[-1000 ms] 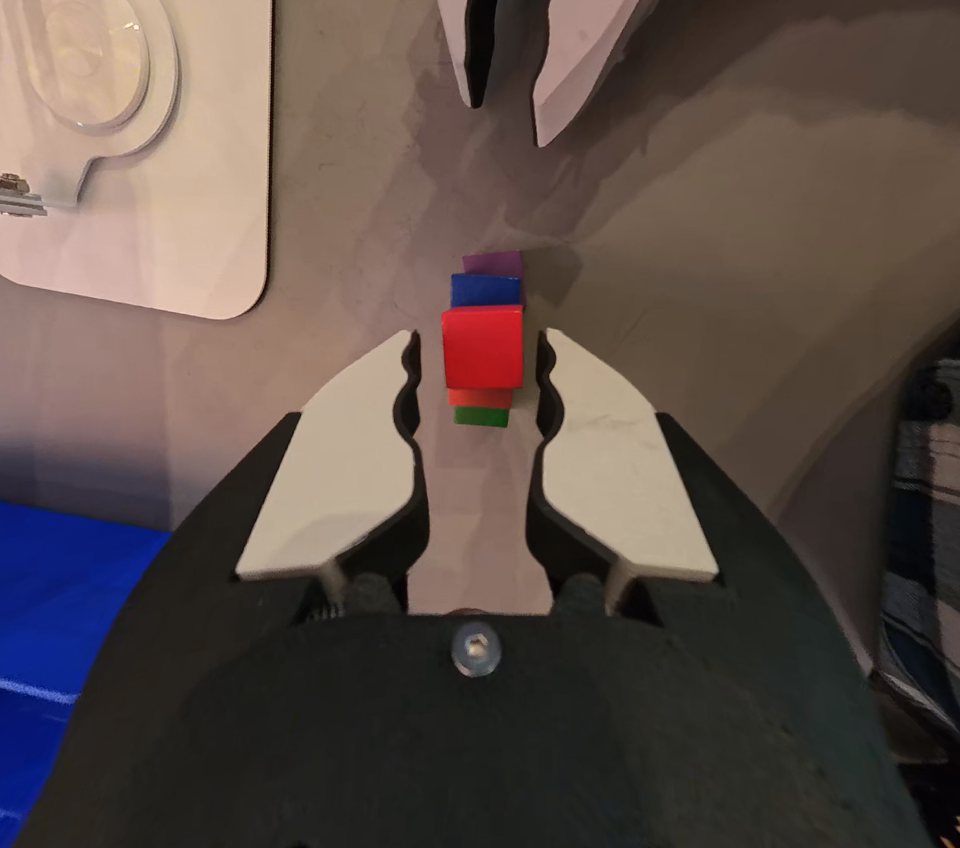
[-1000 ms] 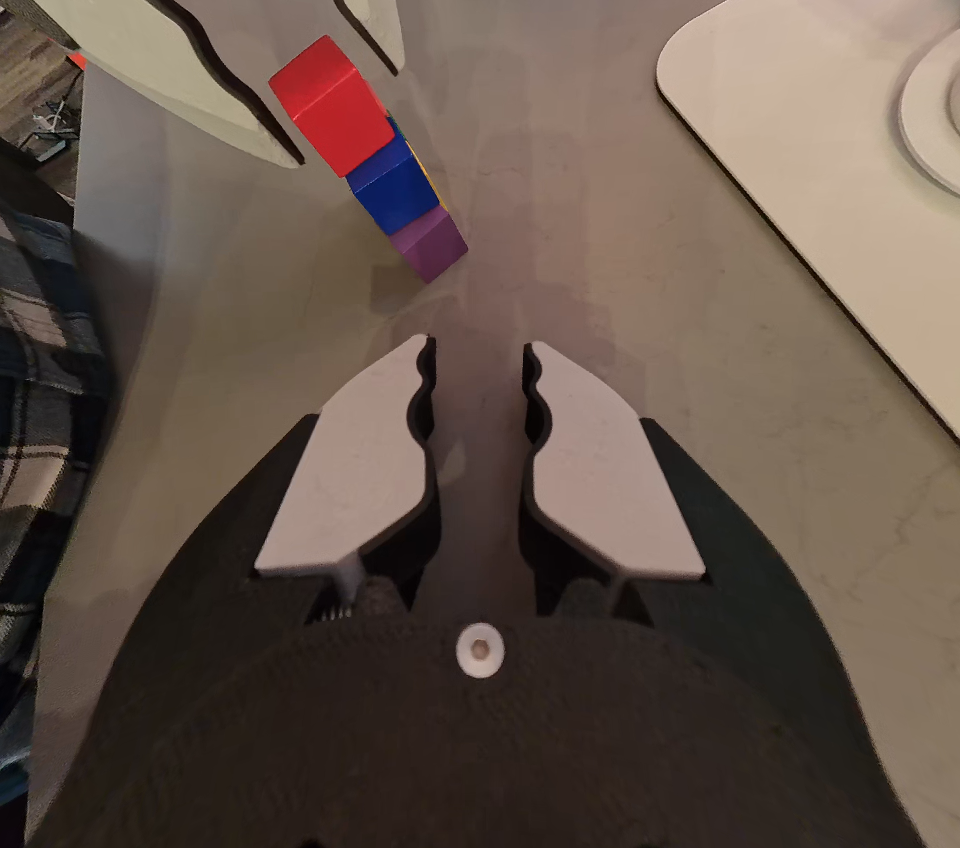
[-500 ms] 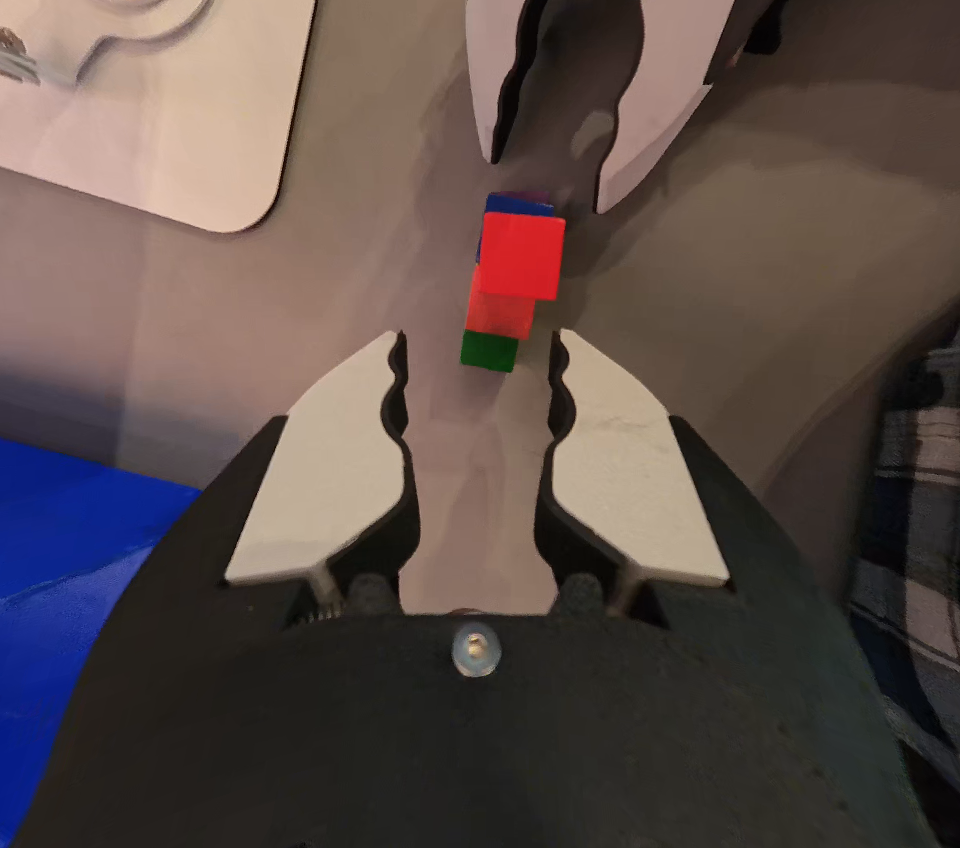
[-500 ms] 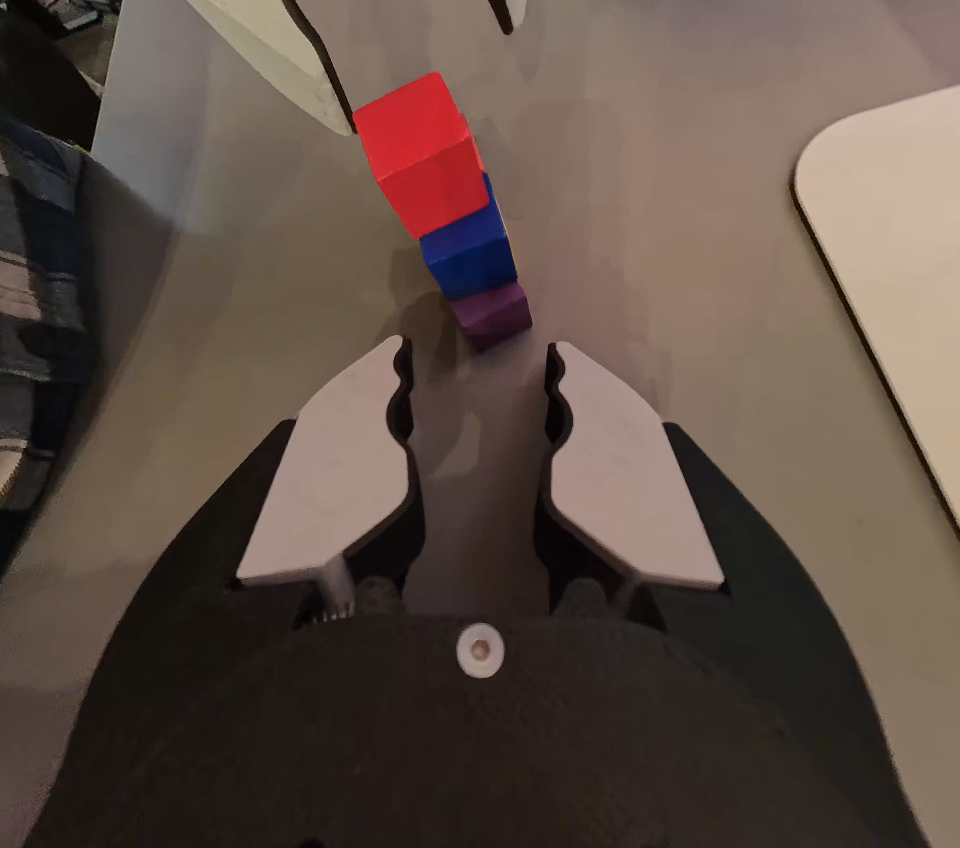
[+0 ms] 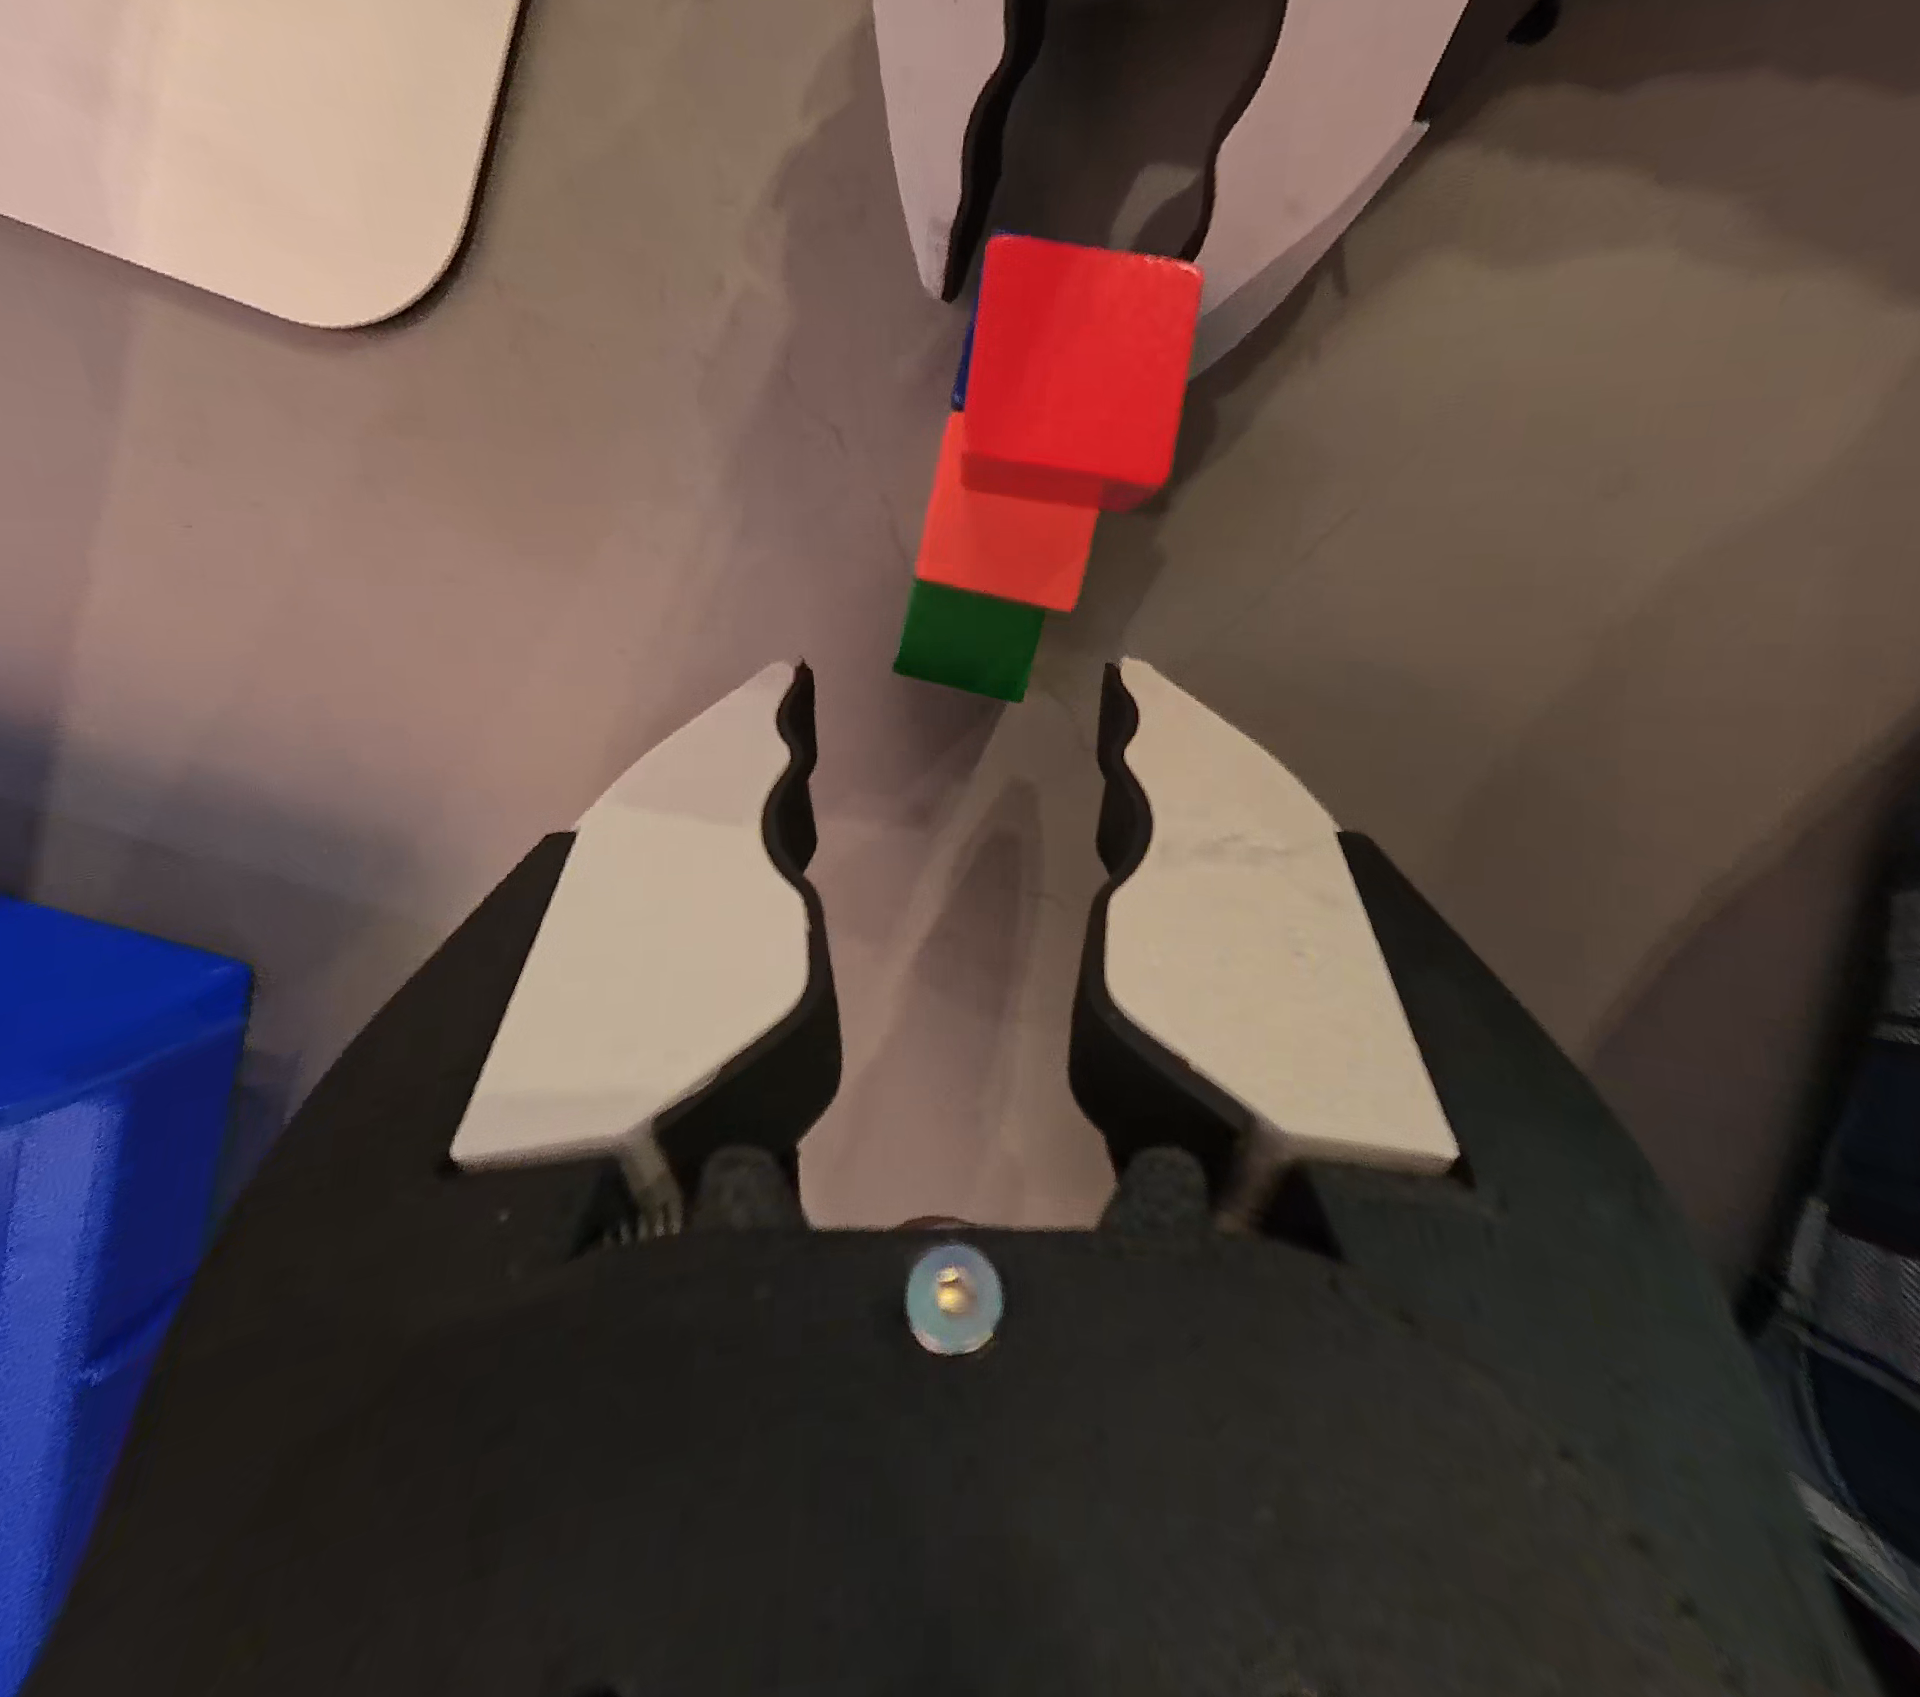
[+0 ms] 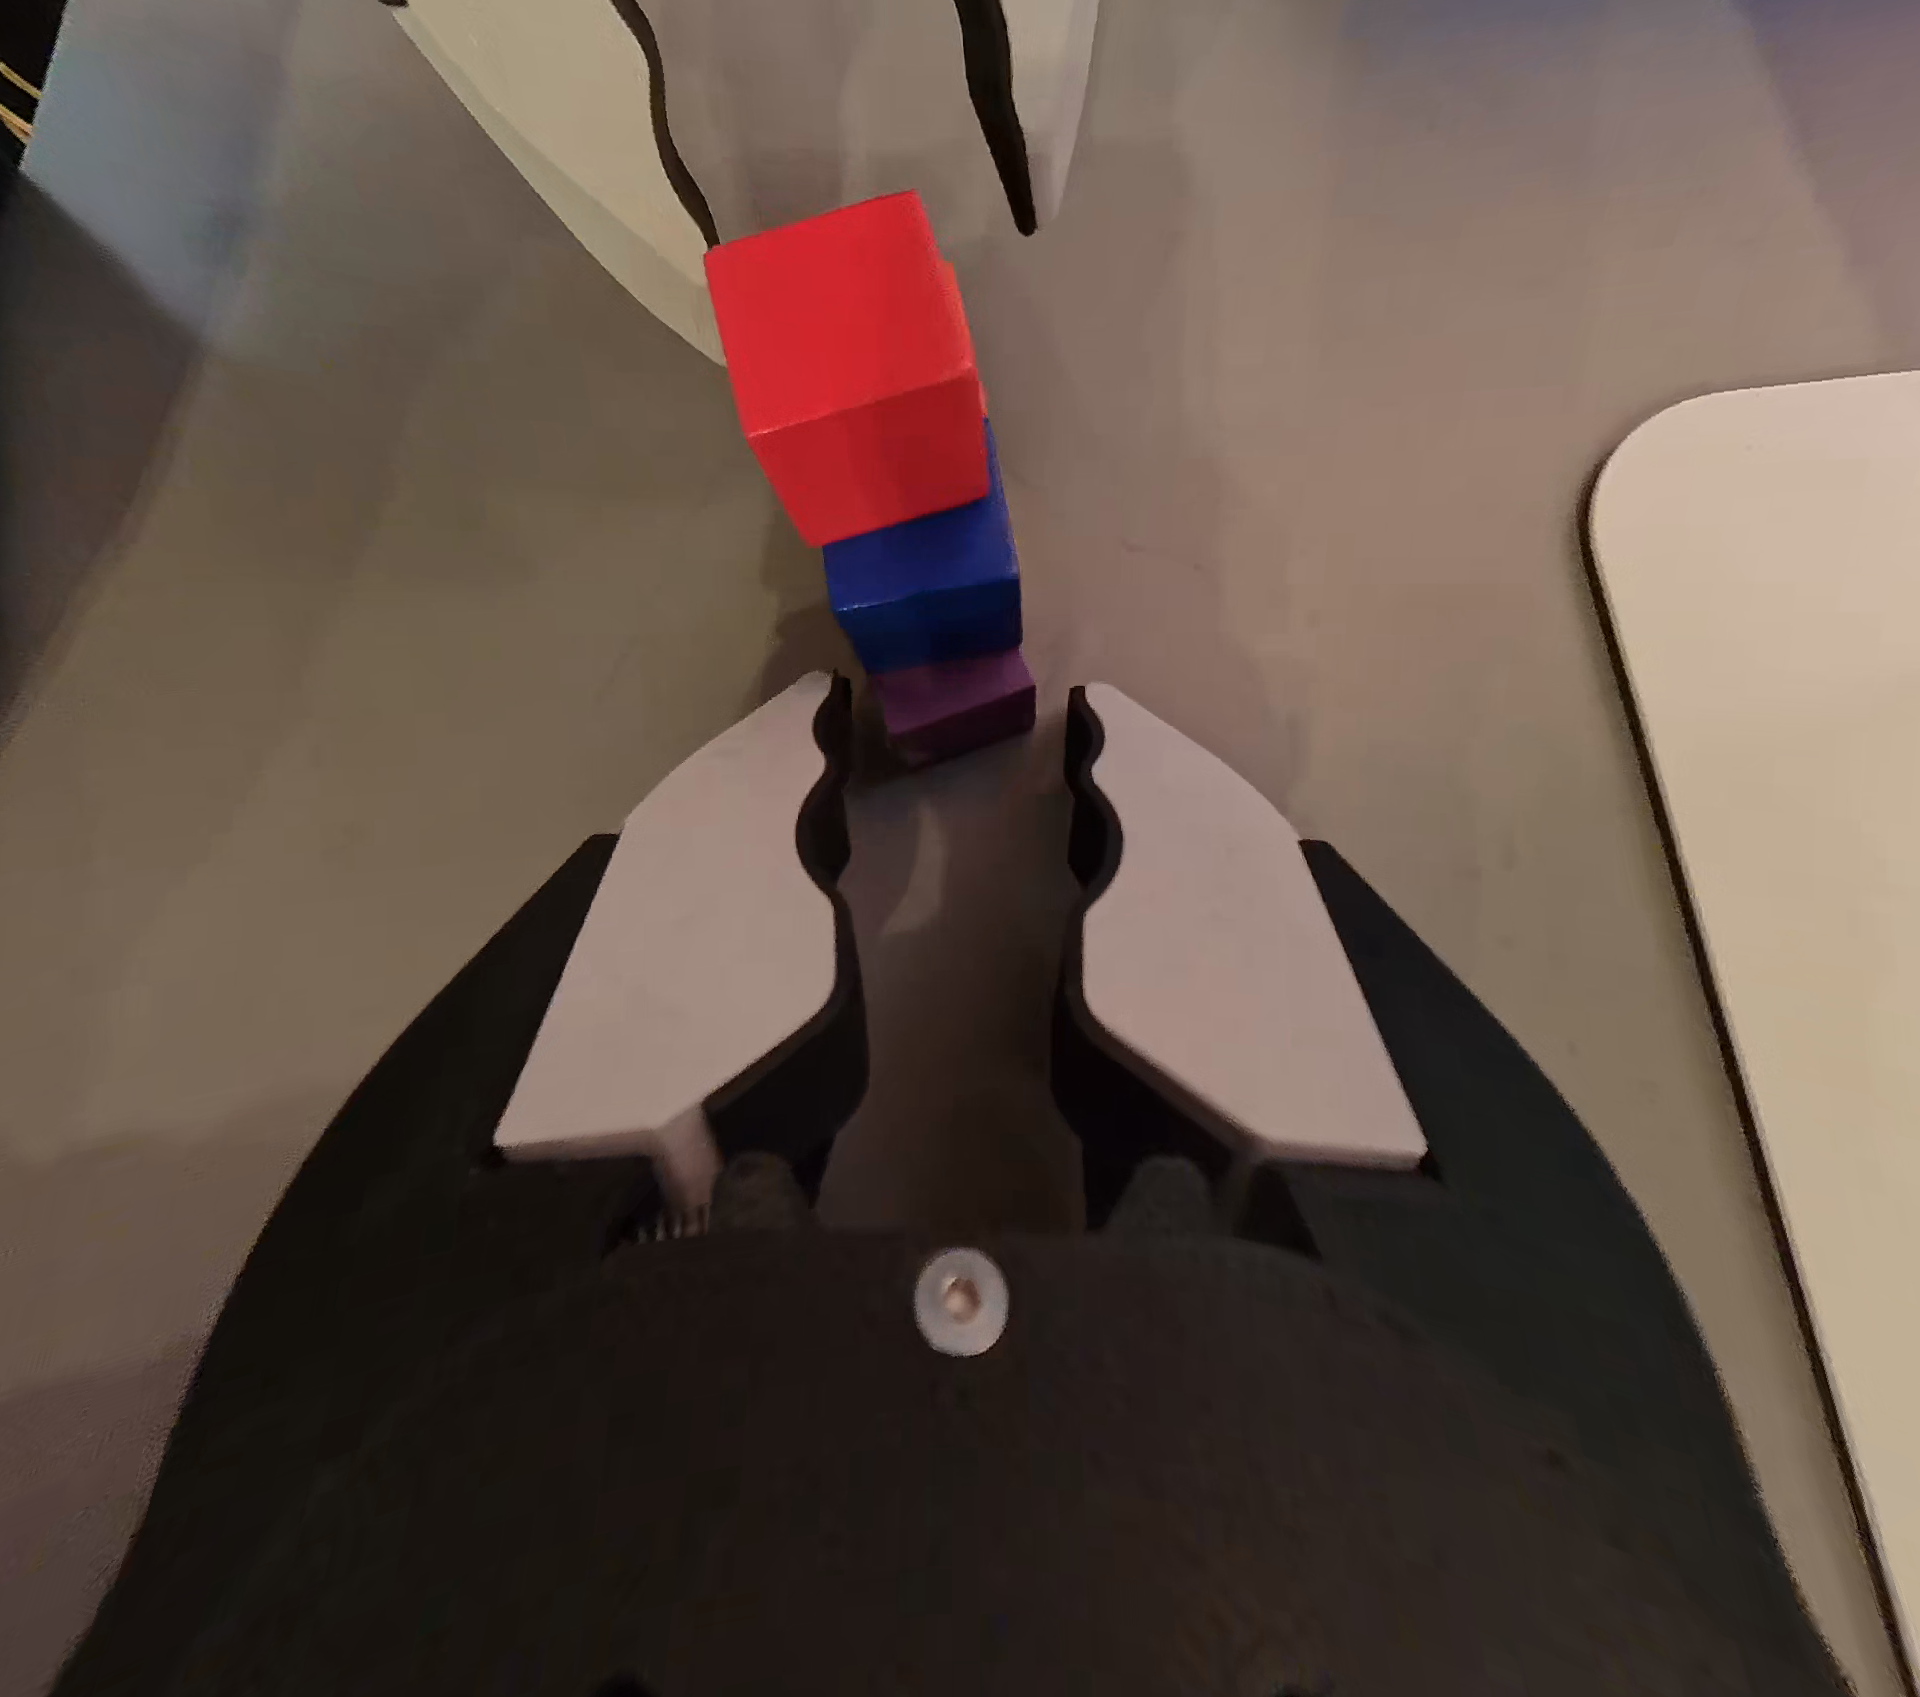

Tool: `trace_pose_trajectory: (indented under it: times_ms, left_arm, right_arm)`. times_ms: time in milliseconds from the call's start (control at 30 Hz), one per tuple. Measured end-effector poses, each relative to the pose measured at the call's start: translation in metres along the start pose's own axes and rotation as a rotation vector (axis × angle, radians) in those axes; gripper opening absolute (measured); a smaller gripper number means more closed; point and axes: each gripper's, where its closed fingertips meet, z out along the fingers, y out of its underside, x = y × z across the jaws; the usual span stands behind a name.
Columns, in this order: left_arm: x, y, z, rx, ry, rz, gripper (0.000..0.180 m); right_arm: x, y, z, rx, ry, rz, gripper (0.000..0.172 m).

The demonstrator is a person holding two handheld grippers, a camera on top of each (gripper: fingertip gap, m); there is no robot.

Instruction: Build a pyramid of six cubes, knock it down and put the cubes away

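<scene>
Cube pyramid (image 5: 1049,463) complete, red cube (image 6: 847,359) topmost; left gripper (image 5: 956,691) and right gripper (image 6: 956,707) flank its ends, both spread and empty, likely poised to topple it.

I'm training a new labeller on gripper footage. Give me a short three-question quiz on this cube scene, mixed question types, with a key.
1. True or false: the red cube sits at the top of the stack.
2. Multiple choice: in the right wrist view, which cube lies nearest the right gripper? A) the green cube B) the purple cube C) a yellow cube
3. Short answer: is the left gripper gripping any cube?

Key: 1 true. 2 B. 3 No, its jaws stand open, with the green cube just beyond the tips.
</scene>
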Motion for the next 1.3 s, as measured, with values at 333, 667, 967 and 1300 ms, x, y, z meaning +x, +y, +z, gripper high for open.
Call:
trace_pose_trajectory:
  times_ms: [333,667,967,1300]
  left_arm:
    - [0.003,0.007,0.009,-0.029,-0.005,0.008,0.051]
    - [0.002,0.009,0.013,-0.027,-0.001,0.003,0.047]
    - [0.001,0.013,0.014,-0.035,0.009,0.001,0.044]
    - [-0.002,0.016,0.011,-0.018,0.017,-0.022,0.038]
  right_arm:
    - [0.002,0.001,0.002,-0.007,0.027,-0.009,0.034]
    - [0.003,0.001,0.003,-0.01,0.046,-0.011,0.032]
    - [-0.001,-0.001,-0.004,0.027,0.029,0.011,0.042]
    - [0.001,0.006,-0.017,0.046,0.03,0.043,0.025]
